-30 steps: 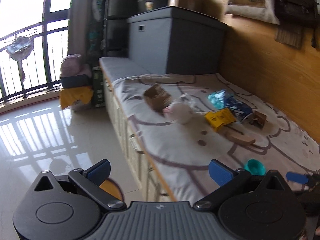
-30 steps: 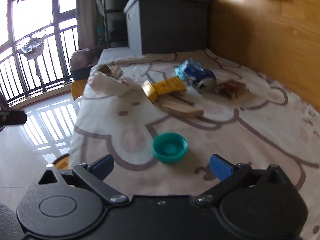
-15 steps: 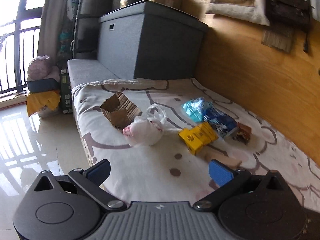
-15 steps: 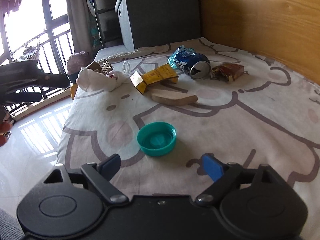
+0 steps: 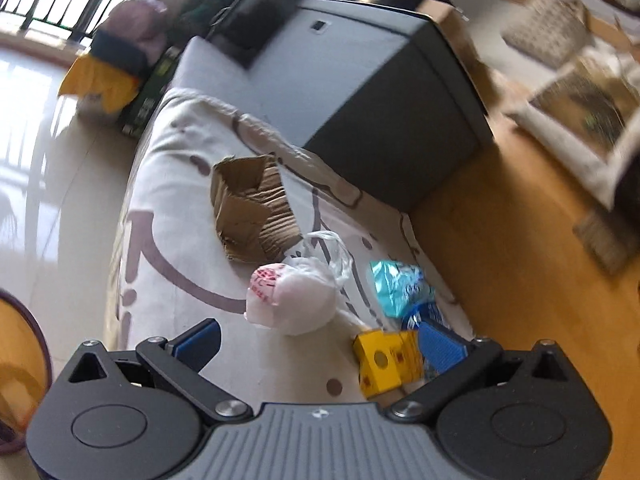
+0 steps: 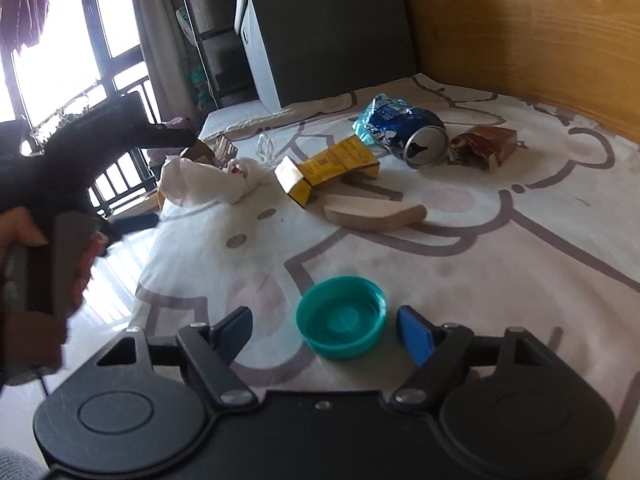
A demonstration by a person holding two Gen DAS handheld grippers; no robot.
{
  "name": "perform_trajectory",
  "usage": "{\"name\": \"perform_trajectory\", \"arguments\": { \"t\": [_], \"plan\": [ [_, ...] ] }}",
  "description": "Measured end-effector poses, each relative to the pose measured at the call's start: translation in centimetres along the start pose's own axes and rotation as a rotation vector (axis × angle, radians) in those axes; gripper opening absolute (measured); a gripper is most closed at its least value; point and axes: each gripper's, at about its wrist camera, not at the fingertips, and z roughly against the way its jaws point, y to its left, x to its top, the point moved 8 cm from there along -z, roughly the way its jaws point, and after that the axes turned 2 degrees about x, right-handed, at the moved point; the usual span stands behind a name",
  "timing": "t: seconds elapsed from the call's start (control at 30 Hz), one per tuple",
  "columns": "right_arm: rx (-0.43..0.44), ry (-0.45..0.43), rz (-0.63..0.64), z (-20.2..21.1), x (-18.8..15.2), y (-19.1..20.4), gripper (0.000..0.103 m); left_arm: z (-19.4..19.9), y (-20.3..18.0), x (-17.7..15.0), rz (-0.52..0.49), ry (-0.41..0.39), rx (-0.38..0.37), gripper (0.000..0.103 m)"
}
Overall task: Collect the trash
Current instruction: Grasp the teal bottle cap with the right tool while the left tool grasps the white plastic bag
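Right gripper (image 6: 324, 326) narrowed around teal cap (image 6: 341, 317), cap empty

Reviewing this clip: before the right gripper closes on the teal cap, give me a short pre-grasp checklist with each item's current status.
1. Teal cap lies between the right gripper pads: ok.
2. Jaws have just been closing; pads not yet touching the cap: ok.
3. Cap sits alone on the printed sheet, apart from the wooden block: ok.
4. Cap lies open side up, rim exposed for pinching: ok.
5. Left gripper is open and empty, aimed at the white plastic bag, away from the cap: ok.
6. Trash bin to drop into: cannot tell.
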Motion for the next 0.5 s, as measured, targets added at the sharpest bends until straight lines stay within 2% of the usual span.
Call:
{"name": "perform_trajectory", "arguments": {
  "t": [0.1, 0.27, 0.5],
  "plan": [
    [-0.006, -0.009, 0.009, -0.3, 0.0, 0.3, 0.076, -1.0, 0.6, 0.2, 0.043, -0.021, 0.006, 0.101],
    [-0.024, -0.017, 0.02, -0.5, 0.1, 0.5, 0.067, -2.2, 1.5, 0.7, 0.14, -0.047, -0.009, 0.085],
    [-0.06, -0.009, 0.058, -0.7, -0.1, 0.8, 0.052, -3.5, 1.9, 0.4, 0.142, -0.018, 0.02, 0.051]
  ]
}}
